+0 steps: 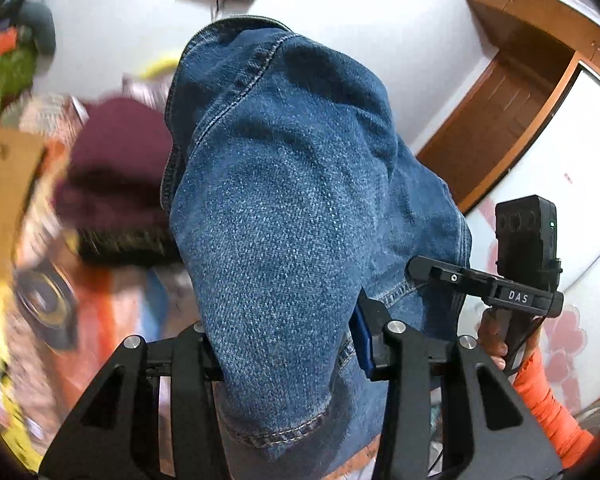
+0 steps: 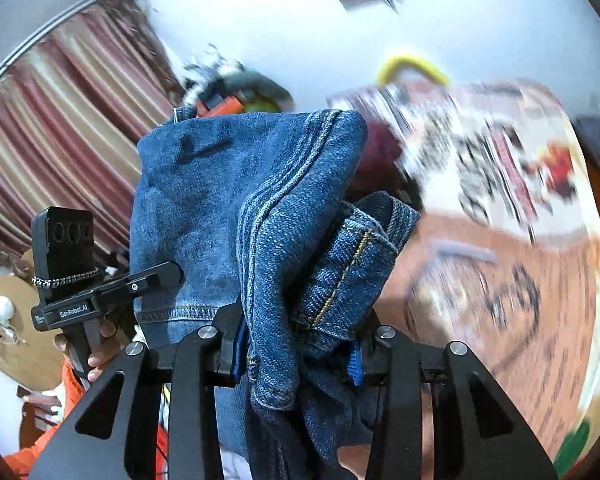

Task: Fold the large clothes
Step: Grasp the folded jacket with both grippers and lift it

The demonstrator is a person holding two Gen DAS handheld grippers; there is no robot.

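Note:
A pair of blue denim jeans (image 1: 284,200) is held up in the air between both grippers. My left gripper (image 1: 288,352) is shut on a bunch of the denim, which drapes over it and fills the middle of the left wrist view. My right gripper (image 2: 296,352) is shut on a thick bunched fold of the jeans (image 2: 260,208) with seams and a hem showing. The right gripper also shows at the right of the left wrist view (image 1: 512,276), and the left gripper shows at the left of the right wrist view (image 2: 80,280).
A bed with a patterned orange and white cover (image 2: 500,240) lies below, blurred. A maroon garment (image 1: 116,160) lies on it. A wooden door frame (image 1: 500,92), a striped curtain (image 2: 60,128) and white walls surround it.

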